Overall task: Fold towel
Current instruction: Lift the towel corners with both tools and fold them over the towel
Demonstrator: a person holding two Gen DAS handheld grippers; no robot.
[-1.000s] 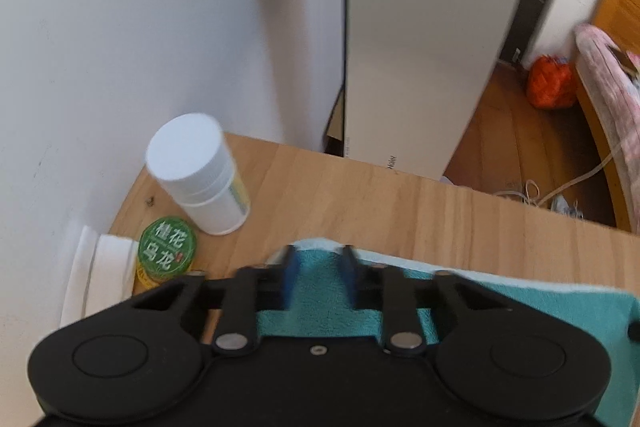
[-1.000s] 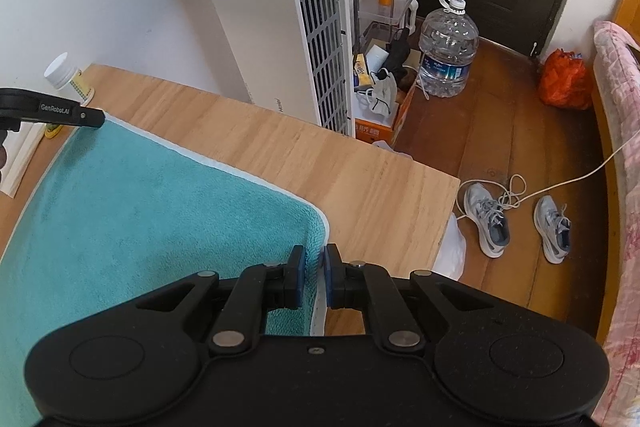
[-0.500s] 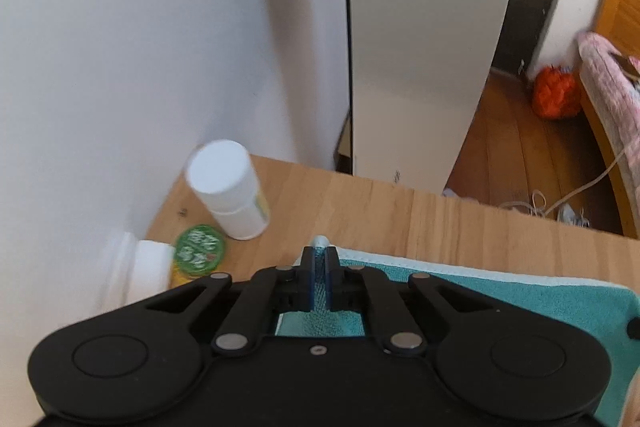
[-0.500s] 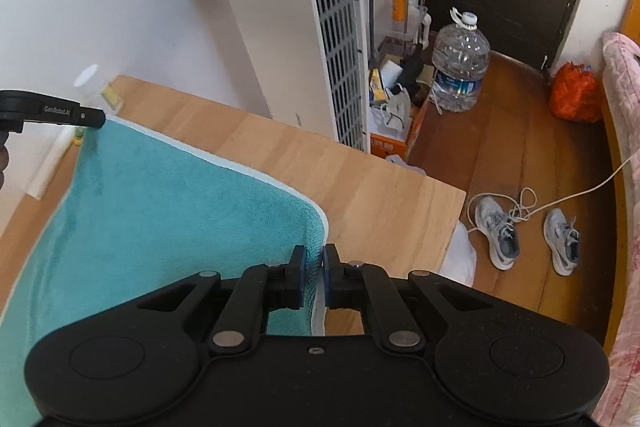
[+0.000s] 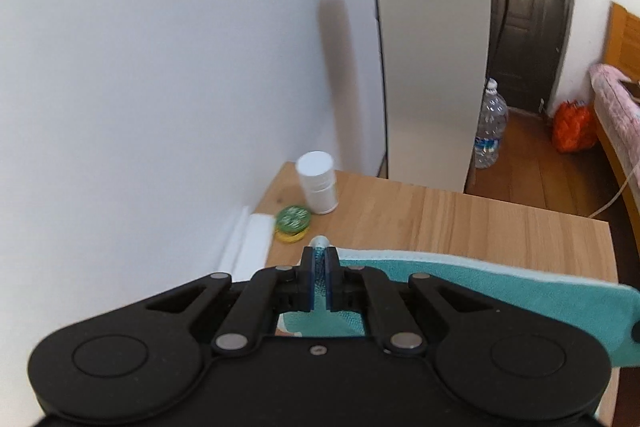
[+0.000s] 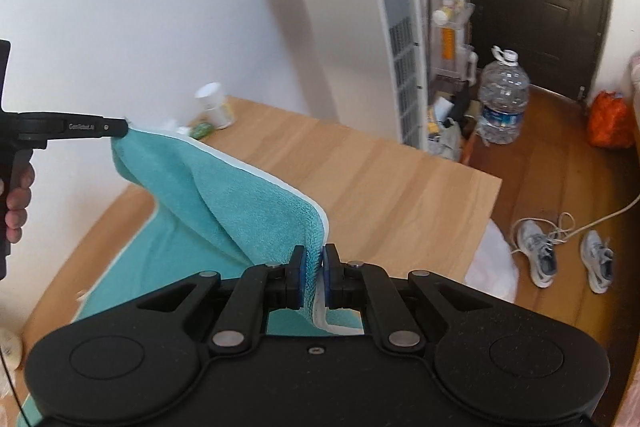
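Observation:
A teal towel (image 6: 208,203) with a white hem lies partly on the wooden table (image 6: 360,179), its far edge lifted off the surface. My right gripper (image 6: 314,259) is shut on the towel's far right corner. My left gripper (image 5: 319,263) is shut on the far left corner, whose white tip pokes out past the pads. In the right wrist view the left gripper (image 6: 120,127) holds its corner high at the left, with a hand (image 6: 16,203) on its handle. The towel (image 5: 480,287) sags between the two held corners.
A white pill bottle (image 5: 317,182) and a green-lidded tin (image 5: 293,218) stand at the table's far left corner by the wall. A white tower appliance (image 6: 360,27), a water jug (image 6: 502,99) and shoes (image 6: 536,259) are on the floor beyond the table.
The left gripper shut on the towel's corner. Both grippers have risen, lifting the far edge of the towel off the table.

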